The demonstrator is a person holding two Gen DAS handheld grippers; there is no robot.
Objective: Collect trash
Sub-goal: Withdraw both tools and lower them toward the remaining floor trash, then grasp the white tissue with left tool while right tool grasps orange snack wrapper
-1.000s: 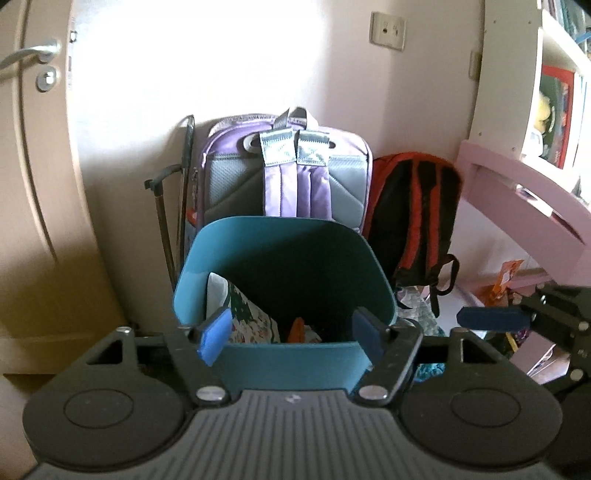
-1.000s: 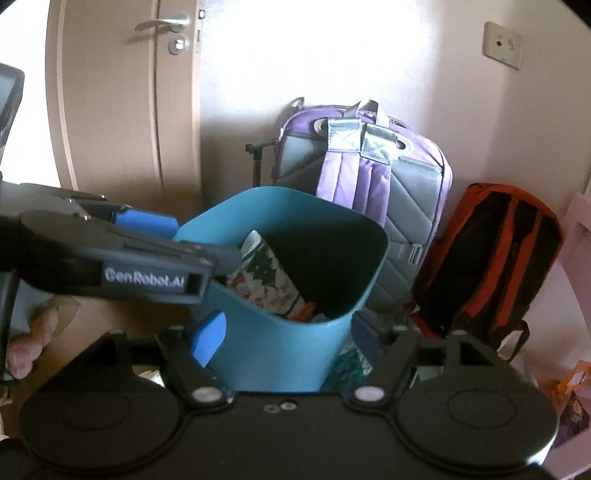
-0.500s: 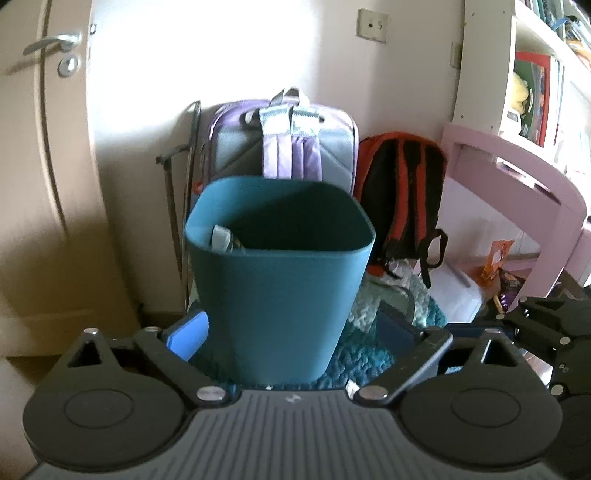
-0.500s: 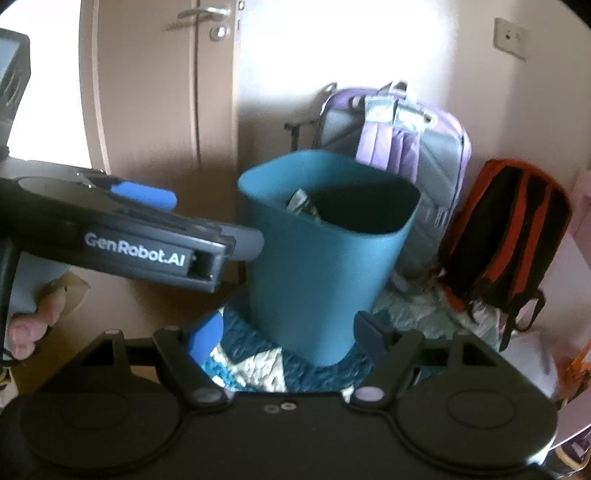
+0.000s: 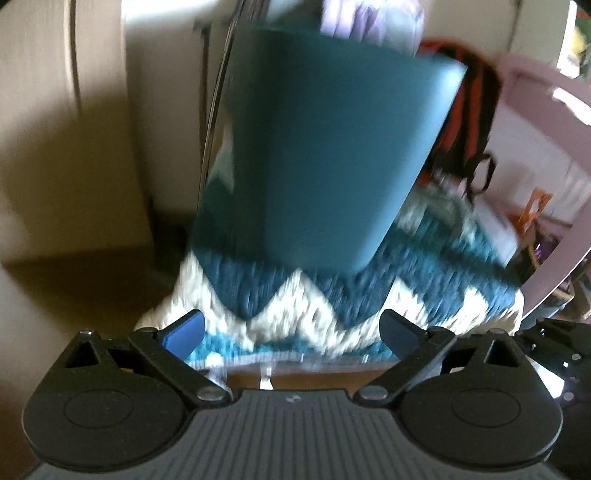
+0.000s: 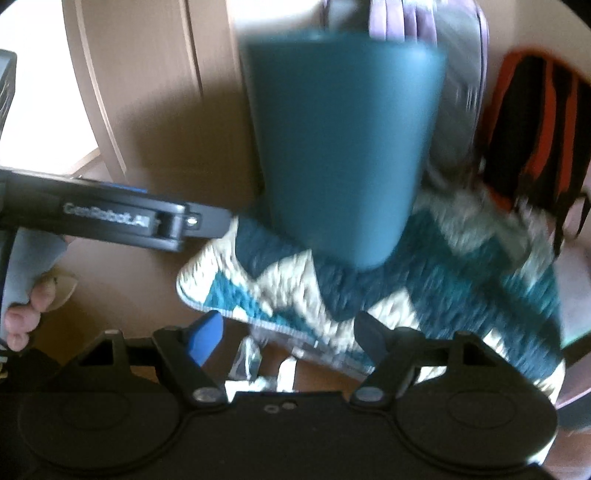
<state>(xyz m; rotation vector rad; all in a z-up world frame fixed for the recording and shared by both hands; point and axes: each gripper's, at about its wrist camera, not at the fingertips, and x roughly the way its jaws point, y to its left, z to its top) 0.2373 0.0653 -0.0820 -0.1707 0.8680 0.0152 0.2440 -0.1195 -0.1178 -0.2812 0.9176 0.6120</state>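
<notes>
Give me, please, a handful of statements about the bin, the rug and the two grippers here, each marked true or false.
1. The teal bin stands on the zigzag rug. True.
2. The left gripper grips the bin's rim. False: its jaws are open with nothing between them, having just been opening.
3. A purple backpack sits behind the bin. True.
4. The right gripper is shut on a wrapper. False: it is open and holds nothing.
5. The rug is plain red. False: teal and cream.

Home bedroom (a child's), backpacks point(image 6: 417, 22), zigzag rug point(image 5: 332, 306), door point(image 6: 147, 74)
</notes>
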